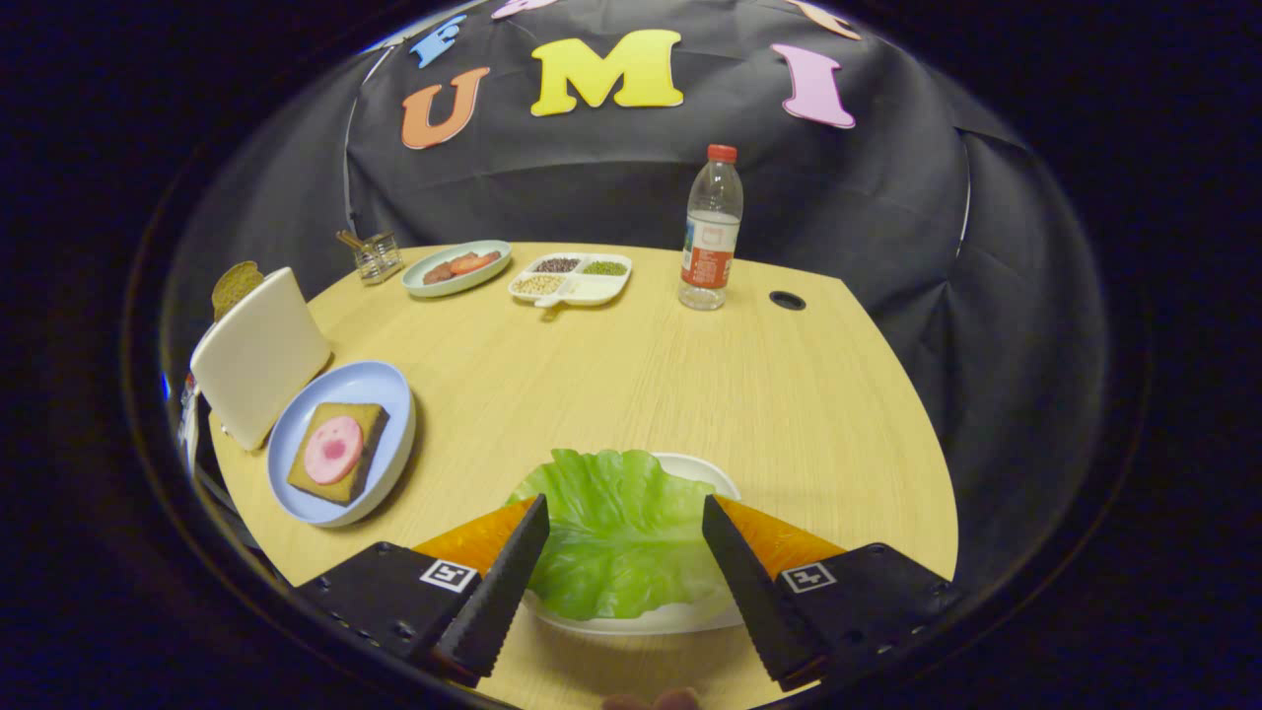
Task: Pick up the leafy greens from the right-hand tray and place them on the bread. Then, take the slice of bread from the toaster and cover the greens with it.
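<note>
**Inspector:** Status of the greens?

**Assistant:** Leafy greens (621,537) lie on the white tray (705,471), between the fingers of the claw (621,567), which stands open and grips nothing. Not yet lifted.

**Inspector:** Remaining steps?

**Assistant:** All of them, I judge. Bread (337,452) waits on the blue plate (385,380) with a pink slice on top; the second slice (235,287) sits in the toaster (258,355).

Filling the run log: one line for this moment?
gripper: open, straddling lettuce leaf | leaf on white tray | not grasped
</note>
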### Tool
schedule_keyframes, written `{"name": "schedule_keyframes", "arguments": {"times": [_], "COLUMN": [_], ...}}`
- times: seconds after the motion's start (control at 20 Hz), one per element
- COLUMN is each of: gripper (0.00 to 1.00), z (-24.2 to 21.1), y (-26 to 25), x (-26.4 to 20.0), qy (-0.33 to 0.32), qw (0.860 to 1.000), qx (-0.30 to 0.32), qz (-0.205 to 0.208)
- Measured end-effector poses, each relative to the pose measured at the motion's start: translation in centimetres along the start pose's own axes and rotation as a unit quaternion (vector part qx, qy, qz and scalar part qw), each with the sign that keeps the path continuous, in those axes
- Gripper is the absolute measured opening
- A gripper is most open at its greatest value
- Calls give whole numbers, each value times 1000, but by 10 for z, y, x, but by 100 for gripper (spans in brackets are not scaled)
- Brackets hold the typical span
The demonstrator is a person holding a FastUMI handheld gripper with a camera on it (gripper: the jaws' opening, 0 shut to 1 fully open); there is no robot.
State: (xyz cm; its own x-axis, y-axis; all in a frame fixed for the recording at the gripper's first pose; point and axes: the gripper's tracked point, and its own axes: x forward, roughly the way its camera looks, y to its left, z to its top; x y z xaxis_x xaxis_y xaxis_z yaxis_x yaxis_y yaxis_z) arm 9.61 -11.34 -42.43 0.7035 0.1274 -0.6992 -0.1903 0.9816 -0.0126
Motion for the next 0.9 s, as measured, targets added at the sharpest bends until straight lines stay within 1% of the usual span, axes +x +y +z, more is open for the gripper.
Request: {"name": "schedule_keyframes", "arguments": {"times": [0.2,0.25,0.3,0.4,0.45,0.6,0.65,0.7,0.8,0.85,0.9], "gripper": [96,97,99,97,96,83,79,62,26,27,2], "z": [-21,-17,-22,-22,-19,-22,-15,-22,-18,-19,-16], "y": [-4,-3,-2,-3,-9,-10,-10,-5,-3,-2,-2], "x": [17,18,19,19,19,20,17,22,25,23,24], "qy": [35,25,29,29,20,23,12,14,5,6,3], "qw": [999,1000,999,999,1000,999,1000,999,999,999,999], "qx": [-3,0,-5,-12,-13,-13,-16,-11,-17,-15,-11], "qz": [7,13,18,24,18,21,24,34,40,36,35]}}
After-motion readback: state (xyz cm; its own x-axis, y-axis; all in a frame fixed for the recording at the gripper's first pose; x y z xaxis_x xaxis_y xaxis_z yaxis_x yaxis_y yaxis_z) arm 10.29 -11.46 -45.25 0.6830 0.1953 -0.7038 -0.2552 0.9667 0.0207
